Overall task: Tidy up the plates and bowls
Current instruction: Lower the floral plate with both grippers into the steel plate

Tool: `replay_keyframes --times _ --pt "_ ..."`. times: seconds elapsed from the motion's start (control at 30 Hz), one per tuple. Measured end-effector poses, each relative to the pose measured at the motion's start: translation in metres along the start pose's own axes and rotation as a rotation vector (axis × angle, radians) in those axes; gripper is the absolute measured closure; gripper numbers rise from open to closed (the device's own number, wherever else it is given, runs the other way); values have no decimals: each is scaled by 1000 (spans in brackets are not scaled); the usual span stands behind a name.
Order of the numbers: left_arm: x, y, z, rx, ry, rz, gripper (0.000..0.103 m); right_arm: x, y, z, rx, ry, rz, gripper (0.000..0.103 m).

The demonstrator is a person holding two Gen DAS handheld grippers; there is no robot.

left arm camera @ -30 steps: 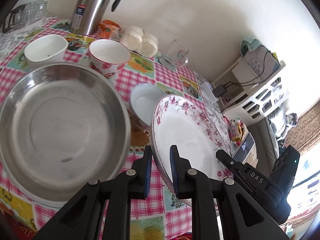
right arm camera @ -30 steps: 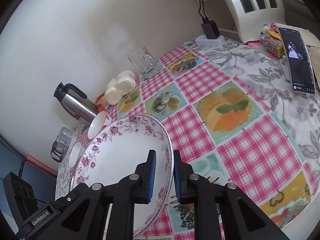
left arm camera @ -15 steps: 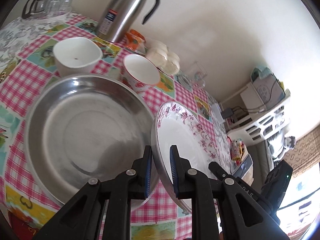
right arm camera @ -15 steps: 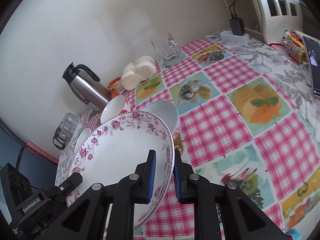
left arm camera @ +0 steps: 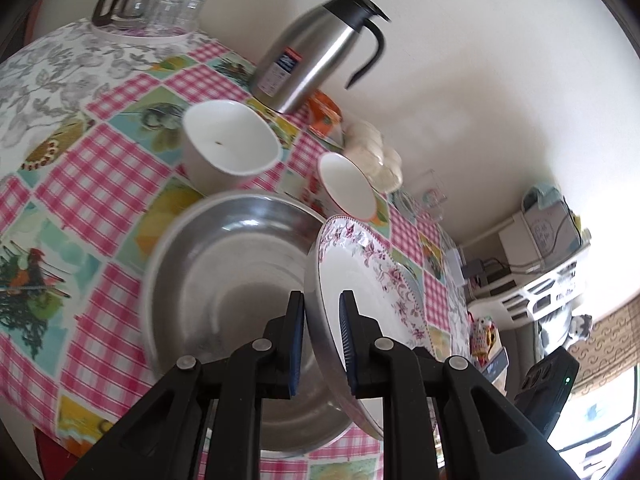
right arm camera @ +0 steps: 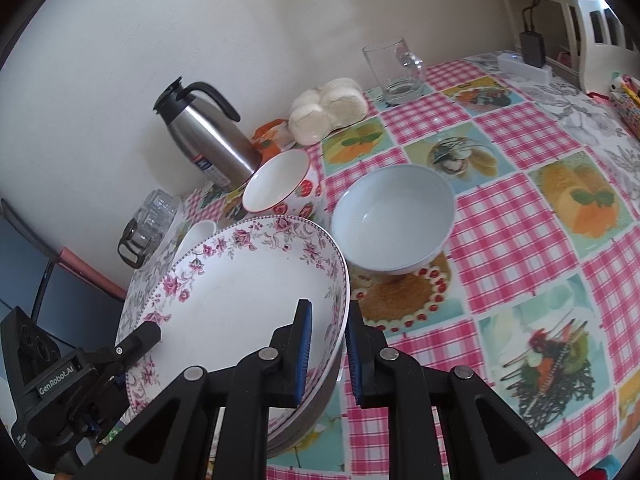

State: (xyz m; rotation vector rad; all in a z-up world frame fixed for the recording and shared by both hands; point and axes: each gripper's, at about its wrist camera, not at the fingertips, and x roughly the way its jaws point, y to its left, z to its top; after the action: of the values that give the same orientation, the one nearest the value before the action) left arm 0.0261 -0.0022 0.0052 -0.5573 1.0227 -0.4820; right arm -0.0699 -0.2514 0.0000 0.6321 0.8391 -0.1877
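A white plate with a pink floral rim [left arm camera: 372,276] [right arm camera: 240,292] is held between both grippers. My left gripper [left arm camera: 322,340] is shut on its near rim, and my right gripper [right arm camera: 326,354] is shut on the opposite rim. The plate hangs tilted over a large steel bowl [left arm camera: 224,280]. A plain white bowl [left arm camera: 230,142], a bowl with red strawberries [right arm camera: 282,184] [left arm camera: 348,186] and a pale blue bowl [right arm camera: 394,218] stand on the checked tablecloth [right arm camera: 520,240].
A steel thermos jug [left arm camera: 316,50] [right arm camera: 204,136] stands by the wall. Beside it are an orange packet [left arm camera: 324,120], a bag of white buns [right arm camera: 328,106] and a glass mug [right arm camera: 394,70]. A glass pot with glasses [left arm camera: 148,6] sits far left.
Both grippers have carried the floral plate leftwards and over the steel bowl. The pale blue bowl, hidden before behind the plate, now shows fully in the right wrist view.
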Motion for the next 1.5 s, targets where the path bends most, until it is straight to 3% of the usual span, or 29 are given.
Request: replay_keyframes --times 0.27,0.53,1.13,1.5 --pt "-13 32 16 -60 -38 32 85 25 31 -10 -34 42 26 85" --pt "-9 50 20 -102 -25 61 85 38 42 -14 -55 64 25 85" --pt "22 42 9 -27 76 112 86 47 16 -12 4 75 -23 85" --pt "38 61 -1 -121 164 154 86 53 15 -15 -9 102 -33 84"
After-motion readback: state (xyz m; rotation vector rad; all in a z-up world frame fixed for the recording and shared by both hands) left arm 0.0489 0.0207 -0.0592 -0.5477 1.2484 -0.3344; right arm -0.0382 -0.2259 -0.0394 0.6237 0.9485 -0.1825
